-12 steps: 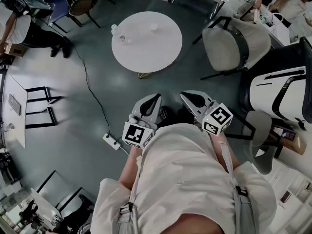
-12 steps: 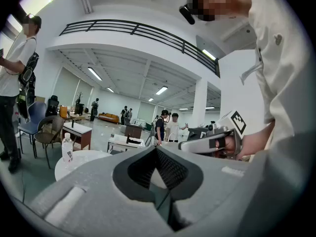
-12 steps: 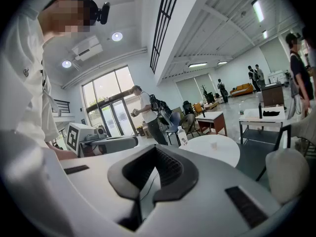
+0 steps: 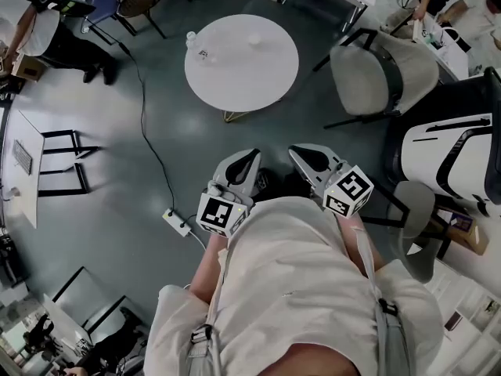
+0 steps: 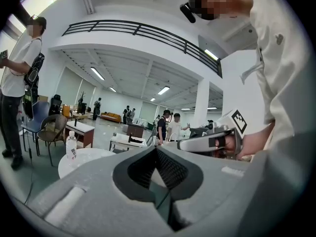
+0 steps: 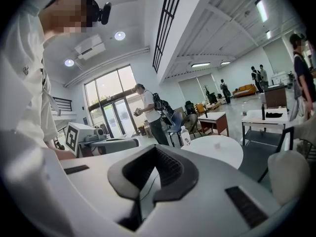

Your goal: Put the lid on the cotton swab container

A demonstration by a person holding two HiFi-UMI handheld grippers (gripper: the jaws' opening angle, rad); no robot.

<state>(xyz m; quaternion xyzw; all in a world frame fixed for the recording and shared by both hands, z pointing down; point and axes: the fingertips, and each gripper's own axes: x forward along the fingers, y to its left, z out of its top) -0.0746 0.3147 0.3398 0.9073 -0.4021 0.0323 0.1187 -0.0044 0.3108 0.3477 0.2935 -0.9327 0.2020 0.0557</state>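
A round white table stands a few steps ahead on the grey floor. On it are a water bottle at the left edge and two small pale items, too small to identify as container or lid. My left gripper and right gripper are held side by side close to my chest, far from the table. Both have their jaws together with nothing between them. In the right gripper view the table and bottle lie beyond the jaws.
A grey chair stands right of the table and a white-and-black chair further right. A power strip with its cable lies on the floor to my left. Several people stand around the hall.
The head view has shifted slightly, so the table sits a little higher and further right in the picture. Both grippers keep the same place and stay shut.
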